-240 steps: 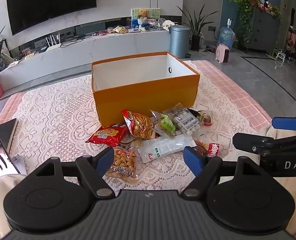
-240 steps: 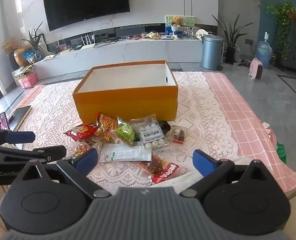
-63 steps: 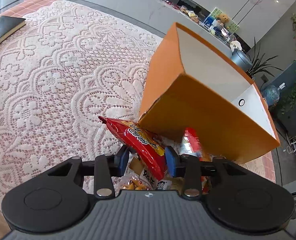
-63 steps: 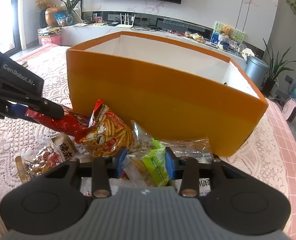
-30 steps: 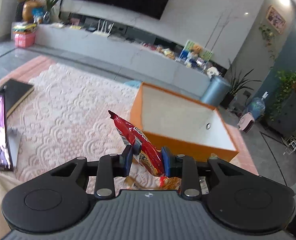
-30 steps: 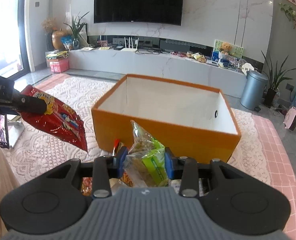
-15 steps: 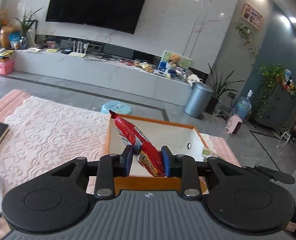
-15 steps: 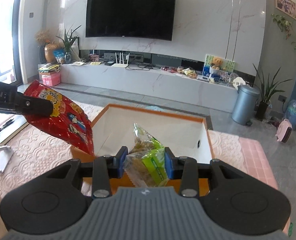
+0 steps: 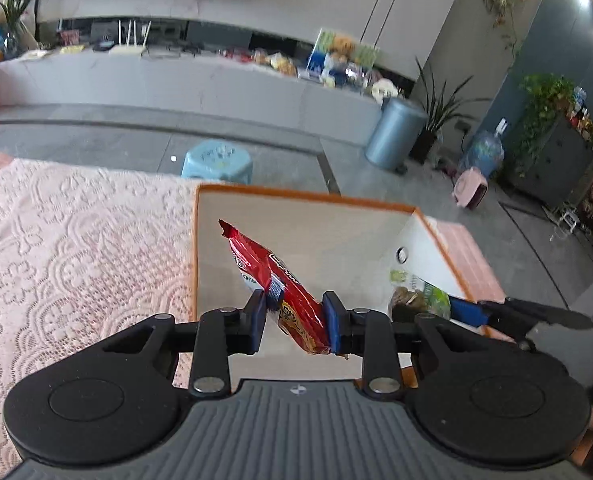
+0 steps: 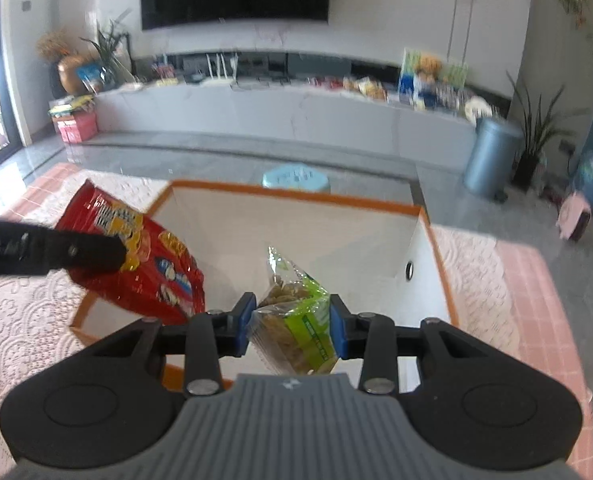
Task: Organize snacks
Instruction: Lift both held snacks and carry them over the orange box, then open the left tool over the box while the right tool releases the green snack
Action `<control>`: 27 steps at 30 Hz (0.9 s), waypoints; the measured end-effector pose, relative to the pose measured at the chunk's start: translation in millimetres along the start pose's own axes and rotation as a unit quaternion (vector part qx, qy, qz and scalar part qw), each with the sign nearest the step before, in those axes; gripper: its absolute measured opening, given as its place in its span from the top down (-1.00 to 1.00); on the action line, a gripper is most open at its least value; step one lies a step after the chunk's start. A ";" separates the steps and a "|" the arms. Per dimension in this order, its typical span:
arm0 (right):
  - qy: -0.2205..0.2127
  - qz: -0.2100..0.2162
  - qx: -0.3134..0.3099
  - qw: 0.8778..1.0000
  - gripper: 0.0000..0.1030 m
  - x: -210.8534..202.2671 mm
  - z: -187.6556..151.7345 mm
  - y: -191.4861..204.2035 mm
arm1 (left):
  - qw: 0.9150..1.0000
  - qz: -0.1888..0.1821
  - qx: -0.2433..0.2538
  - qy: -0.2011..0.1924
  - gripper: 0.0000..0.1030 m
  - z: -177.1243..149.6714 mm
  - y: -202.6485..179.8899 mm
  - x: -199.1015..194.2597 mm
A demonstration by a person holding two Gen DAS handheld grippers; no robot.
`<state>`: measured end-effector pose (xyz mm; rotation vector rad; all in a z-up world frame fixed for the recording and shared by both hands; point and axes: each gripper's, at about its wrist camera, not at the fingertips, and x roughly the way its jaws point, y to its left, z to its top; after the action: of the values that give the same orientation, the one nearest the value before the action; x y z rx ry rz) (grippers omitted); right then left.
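An orange box (image 9: pixel 308 195) with a white inside stands on the lace tablecloth; it also shows in the right wrist view (image 10: pixel 296 195). My left gripper (image 9: pixel 294 320) is shut on a red snack bag (image 9: pixel 280 280) and holds it over the box's open top. My right gripper (image 10: pixel 290 328) is shut on a green-and-clear snack bag (image 10: pixel 296 320), also over the box. The red bag (image 10: pixel 144 268) hangs at the left in the right wrist view; the green bag (image 9: pixel 416 296) shows at the right in the left wrist view. The other snacks are hidden below.
A pink lace tablecloth (image 9: pixel 76 248) covers the table. A blue stool (image 9: pixel 216 160) stands on the floor behind the box. A grey bin (image 9: pixel 396 132) and plants stand at the back right. A long white TV cabinet (image 10: pixel 256 116) runs along the far wall.
Both grippers have moved forward and tilted down over the box, each still holding its bag. The box's inside now fills the middle of both views.
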<state>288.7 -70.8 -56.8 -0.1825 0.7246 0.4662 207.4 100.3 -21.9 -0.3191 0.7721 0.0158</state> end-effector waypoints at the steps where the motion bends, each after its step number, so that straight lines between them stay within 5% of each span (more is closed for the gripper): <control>1: 0.008 0.000 0.004 1.000 0.31 7.6 1.4 -0.5 | 1.000 0.004 -0.001 0.006 0.35 -0.4 2.7 4.6; 7: 0.045 0.012 0.002 0.999 0.35 46.0 7.2 10.2 | 0.999 0.011 -0.004 0.038 0.35 0.4 15.7 26.0; 14: 0.100 0.026 0.000 0.995 0.35 82.4 4.0 17.9 | 0.996 0.055 0.051 0.057 0.35 -2.6 6.5 34.4; 27: 0.144 0.039 0.006 0.989 0.27 98.1 3.6 24.6 | 0.990 0.072 0.086 0.081 0.33 -7.9 1.9 39.8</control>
<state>343.3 -14.0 -120.4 -0.2137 1.0192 0.5154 230.4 95.8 -55.1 -0.0998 0.9500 0.0600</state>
